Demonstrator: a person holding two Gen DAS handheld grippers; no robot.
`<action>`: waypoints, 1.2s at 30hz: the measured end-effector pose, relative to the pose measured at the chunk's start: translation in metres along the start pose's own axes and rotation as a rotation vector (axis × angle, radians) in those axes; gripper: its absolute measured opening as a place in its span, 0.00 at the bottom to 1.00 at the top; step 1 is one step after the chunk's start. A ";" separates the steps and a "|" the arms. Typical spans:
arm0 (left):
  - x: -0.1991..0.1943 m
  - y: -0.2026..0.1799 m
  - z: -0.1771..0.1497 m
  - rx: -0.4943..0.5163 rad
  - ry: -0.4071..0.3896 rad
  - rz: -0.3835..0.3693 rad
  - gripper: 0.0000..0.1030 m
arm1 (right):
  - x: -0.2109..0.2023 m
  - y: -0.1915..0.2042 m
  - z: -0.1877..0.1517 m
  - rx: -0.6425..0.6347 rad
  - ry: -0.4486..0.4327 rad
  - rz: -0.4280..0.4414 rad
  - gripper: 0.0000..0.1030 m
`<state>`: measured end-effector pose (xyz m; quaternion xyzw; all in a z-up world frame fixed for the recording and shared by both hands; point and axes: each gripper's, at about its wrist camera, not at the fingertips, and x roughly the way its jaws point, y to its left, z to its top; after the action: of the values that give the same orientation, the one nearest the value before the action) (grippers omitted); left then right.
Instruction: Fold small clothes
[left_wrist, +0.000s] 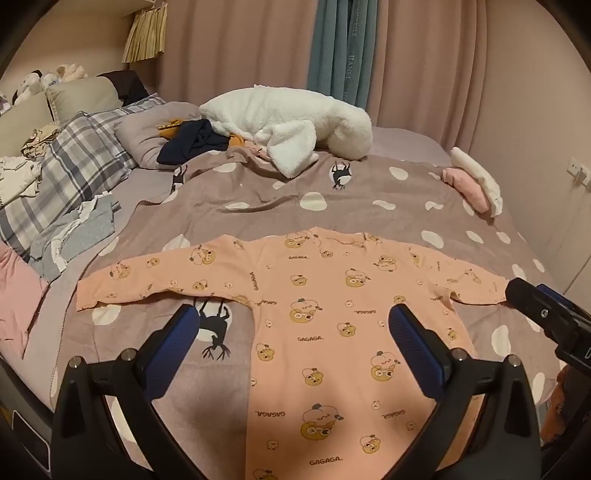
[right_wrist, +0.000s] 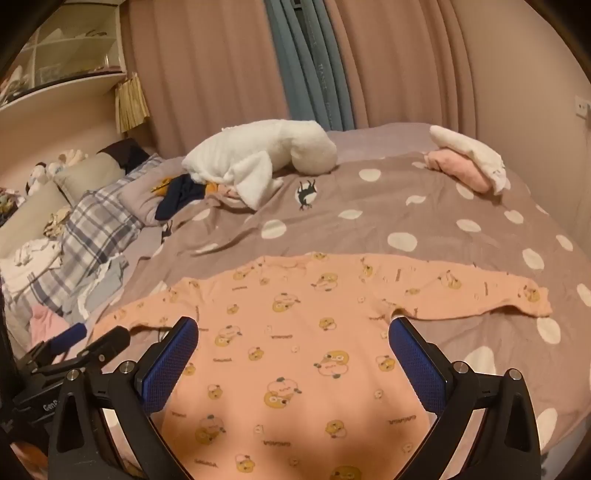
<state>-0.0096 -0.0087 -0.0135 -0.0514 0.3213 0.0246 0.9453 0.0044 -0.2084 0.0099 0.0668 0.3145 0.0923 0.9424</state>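
Observation:
A peach long-sleeved baby garment (left_wrist: 325, 317) printed with cartoon bears lies flat on the bed, both sleeves spread sideways. My left gripper (left_wrist: 295, 321) hovers open above its left side, near the left armpit, with nothing between the blue pads. The other gripper shows at the right edge (left_wrist: 546, 317), near the right sleeve's cuff. In the right wrist view the same garment (right_wrist: 295, 332) fills the foreground. My right gripper (right_wrist: 293, 332) hangs open over its chest, holding nothing. The left gripper appears at the lower left (right_wrist: 88, 343), beside the left sleeve.
The garment rests on a taupe blanket (left_wrist: 369, 199) with white dots. A white plush blanket (left_wrist: 288, 122), dark clothes (left_wrist: 192, 142), plaid pillows (left_wrist: 77, 155) and folded pink and white items (left_wrist: 472, 181) lie farther back. Grey clothes (left_wrist: 74, 236) sit at the left. Curtains hang behind.

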 end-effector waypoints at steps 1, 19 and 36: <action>0.000 0.000 0.000 -0.001 0.001 0.004 1.00 | 0.001 0.000 -0.001 0.001 0.006 -0.001 1.00; 0.005 0.008 -0.007 -0.027 0.049 -0.017 1.00 | 0.005 0.001 -0.006 -0.006 0.021 -0.029 1.00; 0.005 0.003 -0.010 -0.017 0.068 -0.053 1.00 | 0.006 0.002 -0.010 -0.005 0.033 -0.033 1.00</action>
<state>-0.0117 -0.0064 -0.0250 -0.0687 0.3514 0.0004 0.9337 0.0026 -0.2043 -0.0016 0.0575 0.3309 0.0789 0.9386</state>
